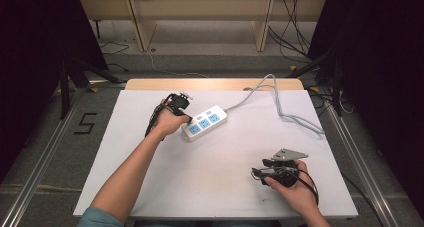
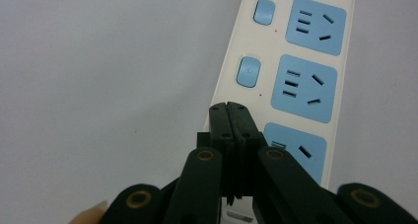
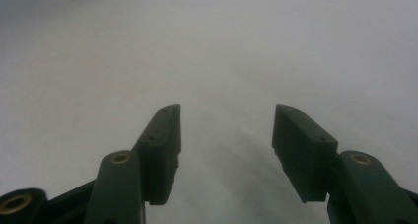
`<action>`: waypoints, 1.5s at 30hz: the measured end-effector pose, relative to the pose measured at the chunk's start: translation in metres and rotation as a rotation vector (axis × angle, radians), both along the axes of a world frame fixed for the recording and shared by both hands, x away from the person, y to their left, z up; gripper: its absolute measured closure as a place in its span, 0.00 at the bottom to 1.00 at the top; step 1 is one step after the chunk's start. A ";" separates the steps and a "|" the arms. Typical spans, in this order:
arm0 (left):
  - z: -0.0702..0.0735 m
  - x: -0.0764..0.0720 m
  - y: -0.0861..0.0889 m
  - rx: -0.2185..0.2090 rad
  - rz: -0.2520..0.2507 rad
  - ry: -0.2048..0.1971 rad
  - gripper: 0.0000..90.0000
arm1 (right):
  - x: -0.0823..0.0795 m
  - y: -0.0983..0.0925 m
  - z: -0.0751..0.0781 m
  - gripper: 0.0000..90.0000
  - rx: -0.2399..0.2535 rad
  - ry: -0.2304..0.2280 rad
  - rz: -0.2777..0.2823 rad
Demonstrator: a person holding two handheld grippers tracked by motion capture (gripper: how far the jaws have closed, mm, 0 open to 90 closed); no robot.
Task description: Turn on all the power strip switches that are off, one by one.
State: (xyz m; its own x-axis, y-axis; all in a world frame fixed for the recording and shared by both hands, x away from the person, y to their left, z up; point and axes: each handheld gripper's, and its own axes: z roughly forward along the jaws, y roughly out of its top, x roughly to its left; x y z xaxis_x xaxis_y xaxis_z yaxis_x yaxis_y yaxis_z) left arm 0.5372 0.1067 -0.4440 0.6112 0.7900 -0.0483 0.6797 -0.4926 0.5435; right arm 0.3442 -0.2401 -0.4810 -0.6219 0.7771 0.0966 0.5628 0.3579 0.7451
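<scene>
A white power strip with blue sockets lies near the middle of the white table, its grey cable running off to the back right. My left gripper is at the strip's near-left end. In the left gripper view its jaws are pressed together with nothing between them, and the tips sit over the strip's edge beside the blue switch buttons. My right gripper rests low at the front right of the table. Its jaws stand apart over bare tabletop.
The grey cable loops over the back right of the table and off its right edge. A wooden bench frame stands beyond the table. Dark stands flank both sides.
</scene>
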 end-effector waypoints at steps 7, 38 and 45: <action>0.001 0.002 -0.007 0.058 -0.026 0.011 1.00 | 0.000 0.000 0.000 0.51 -0.002 0.001 0.002; 0.030 -0.019 0.006 -0.055 -0.044 -0.117 0.66 | 0.000 -0.003 0.001 0.50 0.000 -0.009 -0.003; 0.038 -0.037 0.009 -0.088 -0.065 -0.152 0.52 | 0.000 -0.003 0.001 0.50 -0.001 -0.010 -0.006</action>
